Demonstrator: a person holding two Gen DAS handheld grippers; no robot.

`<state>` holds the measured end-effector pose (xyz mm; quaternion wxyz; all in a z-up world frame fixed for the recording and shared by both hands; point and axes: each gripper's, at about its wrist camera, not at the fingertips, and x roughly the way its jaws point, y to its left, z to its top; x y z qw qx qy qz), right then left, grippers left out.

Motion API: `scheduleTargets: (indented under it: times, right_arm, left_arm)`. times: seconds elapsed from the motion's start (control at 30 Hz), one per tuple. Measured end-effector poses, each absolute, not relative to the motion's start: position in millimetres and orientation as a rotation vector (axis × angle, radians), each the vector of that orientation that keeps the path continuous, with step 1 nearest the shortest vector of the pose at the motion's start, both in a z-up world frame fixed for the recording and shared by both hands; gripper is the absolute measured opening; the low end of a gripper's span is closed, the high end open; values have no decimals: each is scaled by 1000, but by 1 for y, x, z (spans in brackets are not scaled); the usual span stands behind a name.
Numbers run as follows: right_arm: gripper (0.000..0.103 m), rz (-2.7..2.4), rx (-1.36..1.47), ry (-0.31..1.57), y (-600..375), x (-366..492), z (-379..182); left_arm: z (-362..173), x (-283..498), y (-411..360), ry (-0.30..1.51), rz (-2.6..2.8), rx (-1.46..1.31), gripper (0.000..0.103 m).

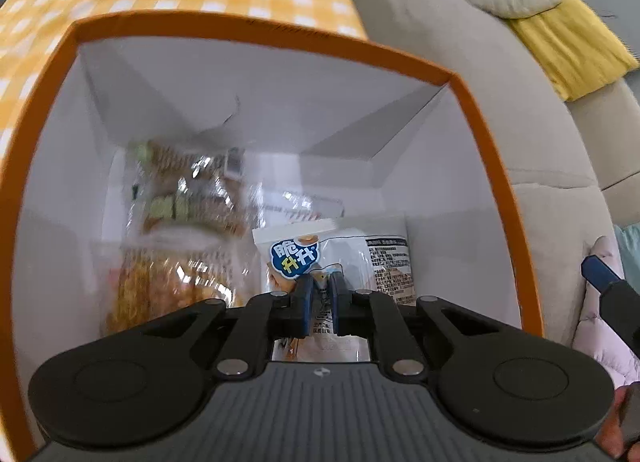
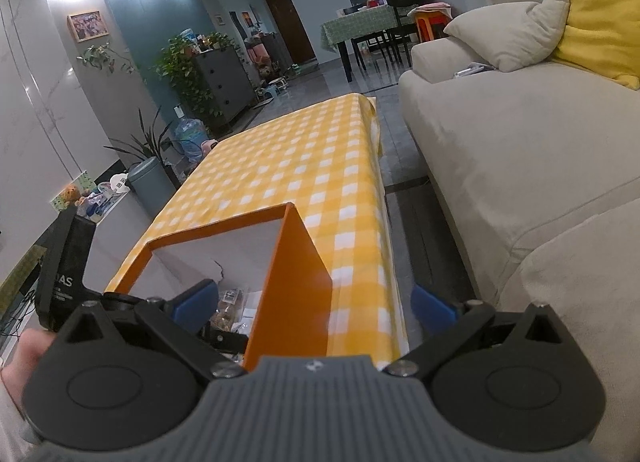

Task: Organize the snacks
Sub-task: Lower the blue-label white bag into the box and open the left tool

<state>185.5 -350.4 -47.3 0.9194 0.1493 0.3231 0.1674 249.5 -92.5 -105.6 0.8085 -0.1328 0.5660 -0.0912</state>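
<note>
An orange box (image 1: 256, 28) with white inner walls stands open on the yellow checked table; in the right wrist view its orange side wall (image 2: 296, 262) faces me. My left gripper (image 1: 320, 282) reaches down into it, shut on a white snack packet (image 1: 296, 250) with a blue label. Clear packets of golden biscuits (image 1: 180, 214) lie blurred on the box floor to the left, and a white packet with printed text (image 1: 386, 262) lies to the right. My right gripper (image 2: 316, 302) stands open just outside the box's right wall, holding nothing.
The table with the yellow checked cloth (image 2: 304, 158) stretches away beyond the box. A beige sofa (image 2: 500, 142) with a yellow cushion (image 2: 600, 22) runs along the right, across a narrow gap. A hand (image 2: 24, 350) holds the left gripper's black body (image 2: 66, 270).
</note>
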Motion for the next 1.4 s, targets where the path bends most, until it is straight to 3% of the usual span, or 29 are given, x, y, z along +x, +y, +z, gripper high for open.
scheduleTargets:
  times: [0.07,0.23,0.5,0.7,0.77,0.83,1.07,1.2,1.4]
  right_arm:
    - [100,341,315,668,-352,186,-48]
    - [100,338,326,657,-355,183,-45]
    - [100,333,346,650,-359,182,-45]
    - [100,352,346,650,-358,182,-43]
    - [100,368,329,679,-353,182,-39]
    - [100,391,300,704,-348,179,-34]
    - [100,437,151,737,-324,161,-15]
    - [100,414,131,802,-314,158,-10]
    - [100,396,189,983,-299,156,-10]
  left_arm:
    - [-94,247,-99,1241,-170,-217,12]
    - [-57,244,-119,1114,-278,-184,13]
    - [-103,247,-139,1217,-223,-131,13]
    - [-91,236,-136,1196,-185,-75,13]
    - [-82,232,-139,1184,-178,-39,21]
    - [-72,225,-138,1169,-176,-26,39]
    - [-32,197,-121,1095,-146,-16,60]
    - [-6,179,-106,1047,-137,-16,83]
    - [23,154,-66,1027,-120,-85,86]
